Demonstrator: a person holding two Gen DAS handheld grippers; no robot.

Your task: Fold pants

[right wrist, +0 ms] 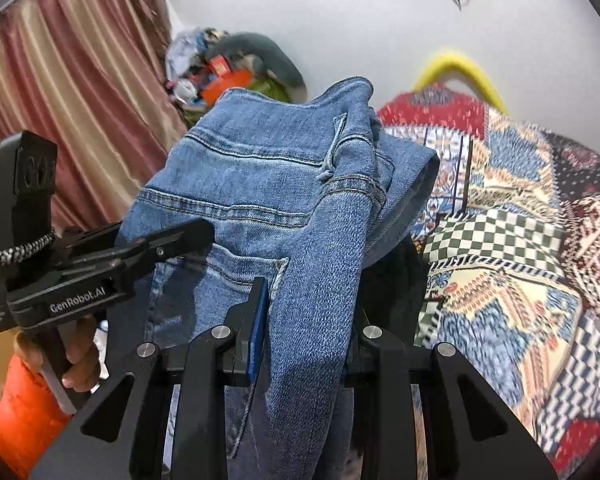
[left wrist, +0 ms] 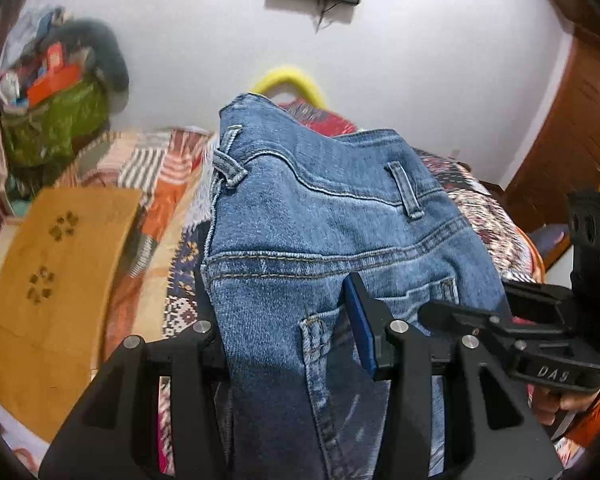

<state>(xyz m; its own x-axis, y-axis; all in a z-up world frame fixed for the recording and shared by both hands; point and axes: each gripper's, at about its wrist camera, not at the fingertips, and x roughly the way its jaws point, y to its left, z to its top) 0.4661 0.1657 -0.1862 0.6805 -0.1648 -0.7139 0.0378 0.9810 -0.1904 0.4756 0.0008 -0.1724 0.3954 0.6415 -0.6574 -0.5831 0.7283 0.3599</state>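
Fingers [left wrist: 362,320] of both grippers — jeans [left wrist: 320,220] bunched between them.

The pants [left wrist: 324,232] are faded blue denim with tan stitching. The bedspread [right wrist: 512,240] is a patchwork of red, blue, cream and checks. The curtain [right wrist: 72,92] is dusty pink.

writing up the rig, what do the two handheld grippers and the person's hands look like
Both are matte black plastic with angular linkage arms, silver pivot pins and blue finger pads. The left gripper reads "GenRobot.AI" and has a black-and-white braided cord. The right gripper reads "DAS". Bare hands grip the handles; an orange sleeve shows.
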